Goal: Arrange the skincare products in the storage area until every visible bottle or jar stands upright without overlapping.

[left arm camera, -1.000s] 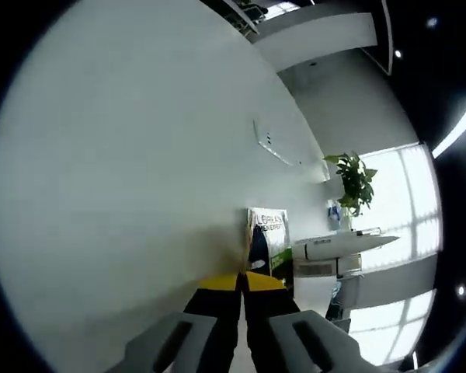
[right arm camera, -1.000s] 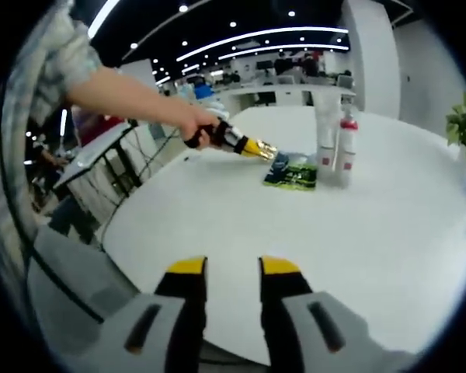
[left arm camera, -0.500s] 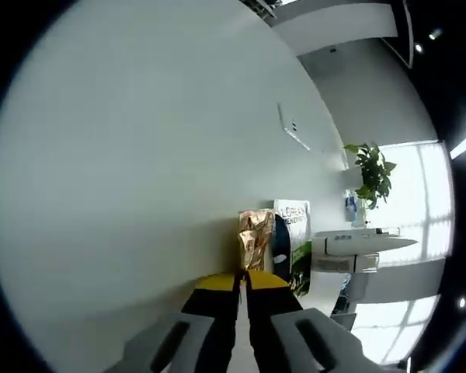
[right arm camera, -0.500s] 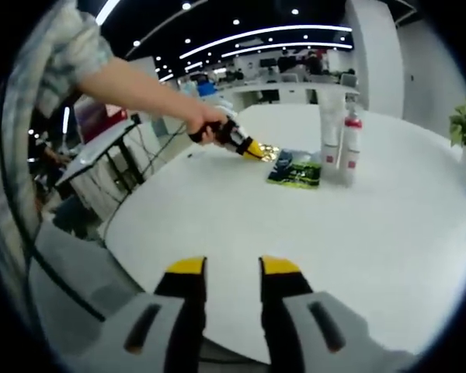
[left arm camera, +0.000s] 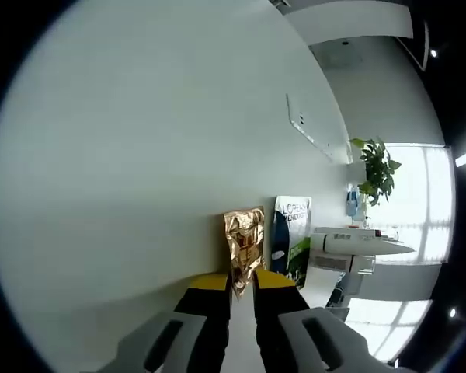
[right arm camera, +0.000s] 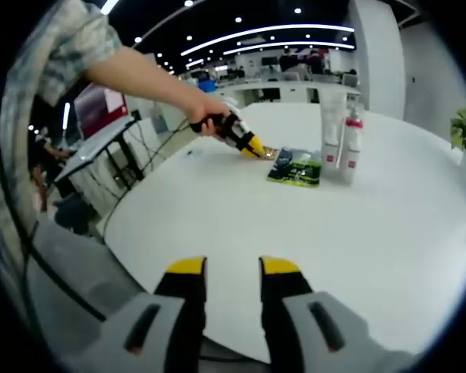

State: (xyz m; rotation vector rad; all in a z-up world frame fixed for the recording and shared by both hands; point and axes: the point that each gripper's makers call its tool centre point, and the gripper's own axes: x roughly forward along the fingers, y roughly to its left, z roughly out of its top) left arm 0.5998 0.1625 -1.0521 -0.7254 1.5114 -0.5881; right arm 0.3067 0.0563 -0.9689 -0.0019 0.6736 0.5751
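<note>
Because the left gripper view is rolled, the table there stands like a wall, so sides below are only the view's.

Left gripper (left arm camera: 242,281): its yellow-tipped fingers are a little apart, with the lower edge of a gold sachet (left arm camera: 244,245) between the tips. I cannot tell whether they pinch it or just bracket it.

Reason for that hold: judged from the task, the thin sachet is lying on the table (left arm camera: 140,155), and the fingers come in low along the surface to catch its edge.

Green pouch (left arm camera: 292,238): flat on the table just beside the gold sachet, printed face up. In the right gripper view it lies next to the left gripper (right arm camera: 252,145), near the table's far side.

Upright products: a white tube (right arm camera: 332,126) and a red-capped bottle (right arm camera: 351,148) stand touching or nearly so, just behind the pouch. They already look to meet the upright condition.

Right gripper (right arm camera: 231,268): fingers apart and holding nothing, hanging over the near table edge, well away from the products. It seems to be waiting while the other hand works.

Hard to make out: the sachet is a small glint at the left fingertips in the right gripper view, its outline lost. The pouch lettering is too small to read surely. In the left gripper view the tube and bottle appear sideways as a pale bar (left arm camera: 349,245), details blurred. The person's sleeve is cut off at the frame edge.
</note>
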